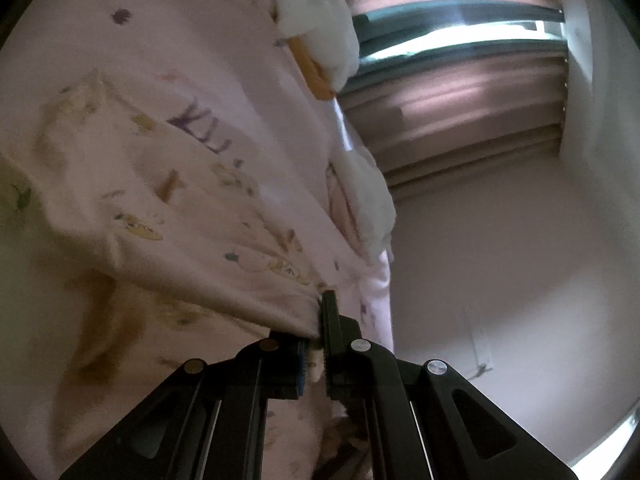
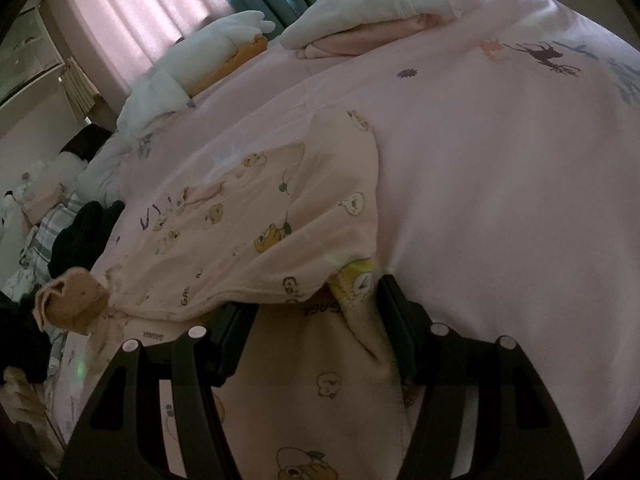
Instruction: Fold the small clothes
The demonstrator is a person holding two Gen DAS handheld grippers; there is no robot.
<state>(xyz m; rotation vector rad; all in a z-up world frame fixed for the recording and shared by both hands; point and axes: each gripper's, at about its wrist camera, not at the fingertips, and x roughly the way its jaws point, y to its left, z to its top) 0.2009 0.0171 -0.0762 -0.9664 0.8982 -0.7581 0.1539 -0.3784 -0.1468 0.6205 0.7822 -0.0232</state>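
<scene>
The small garment [image 2: 248,240] is a pale peach piece of child's clothing printed with cartoon bears and chicks, lying on a bed covered by a pink sheet [image 2: 500,200] that carries purple deer and flower motifs. In the right wrist view the garment spreads across the middle of the bed, with one layer folded over another; a hem printed with letters runs along the fold near the bottom of the picture, and a yellow patch shows at its right end.

The left gripper [image 1: 322,312] is clenched on an edge of the garment [image 1: 180,240], the cloth pinched between its black fingers [image 1: 330,320] and pulled up into a taut sheet that fills the left half of that view. The picture is blurred, so the print is only roughly legible there.

The right gripper [image 2: 316,320] stands with its fingers [image 2: 394,320] released and spread wide, one on each side of the lower part of the garment. The cloth lies between them, with the right finger just beside the yellow patch; whether either finger touches the fabric cannot be told.

At the far side of the bed lie folded white and pink clothes [image 2: 360,12] and a white and orange pile [image 2: 224,48]. Pink curtains [image 2: 140,12] hang behind. At the left edge sits a heap of dark and plaid clothing [image 2: 80,228].
</scene>
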